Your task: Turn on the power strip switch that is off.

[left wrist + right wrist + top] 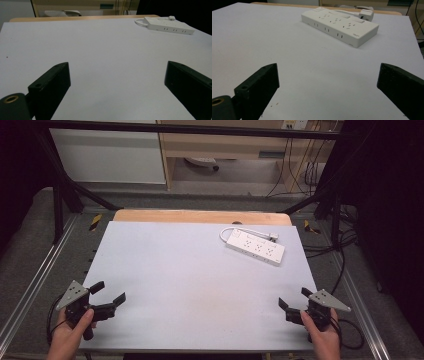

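Note:
A white power strip (255, 247) lies flat at the back right of the white table (190, 285), its white cable (229, 232) looped behind it and its plug (273, 237) beside it. My left gripper (108, 292) is held at the front left corner, open, nothing between its jaws. At the front right edge my right gripper (293, 298) is also open and holds nothing. The left gripper view has the power strip (170, 26) far off at the upper right. In the right gripper view the power strip (339, 25) lies ahead, well beyond the open jaws.
Behind the white top a wooden table edge (200, 216) shows. Metal frame rails (35, 275) run along both sides. Loose black cables (345, 245) hang off the right side. Shelving and a wall stand beyond the table.

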The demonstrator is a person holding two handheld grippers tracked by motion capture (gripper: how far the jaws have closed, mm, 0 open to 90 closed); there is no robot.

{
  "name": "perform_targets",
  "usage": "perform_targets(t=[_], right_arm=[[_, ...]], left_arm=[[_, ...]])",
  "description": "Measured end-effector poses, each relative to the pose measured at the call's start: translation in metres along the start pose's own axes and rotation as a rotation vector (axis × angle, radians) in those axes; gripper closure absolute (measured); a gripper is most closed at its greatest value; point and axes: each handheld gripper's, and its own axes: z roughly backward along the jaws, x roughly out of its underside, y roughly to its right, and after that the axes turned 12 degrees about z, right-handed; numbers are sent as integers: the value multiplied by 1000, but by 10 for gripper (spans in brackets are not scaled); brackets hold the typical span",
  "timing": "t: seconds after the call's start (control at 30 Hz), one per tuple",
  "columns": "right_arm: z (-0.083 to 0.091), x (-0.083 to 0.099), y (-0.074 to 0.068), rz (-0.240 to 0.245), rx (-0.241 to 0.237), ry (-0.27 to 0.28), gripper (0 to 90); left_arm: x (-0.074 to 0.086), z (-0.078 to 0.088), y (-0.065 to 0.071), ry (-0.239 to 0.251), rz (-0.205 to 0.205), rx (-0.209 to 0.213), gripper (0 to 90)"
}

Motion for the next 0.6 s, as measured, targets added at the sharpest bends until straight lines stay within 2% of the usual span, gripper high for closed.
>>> perform_targets(t=[0.6], right_arm=[[1,-8,-2,-20,-11,13,24]], left_arm=[[2,-4,2,-20,-21,-8,59]])
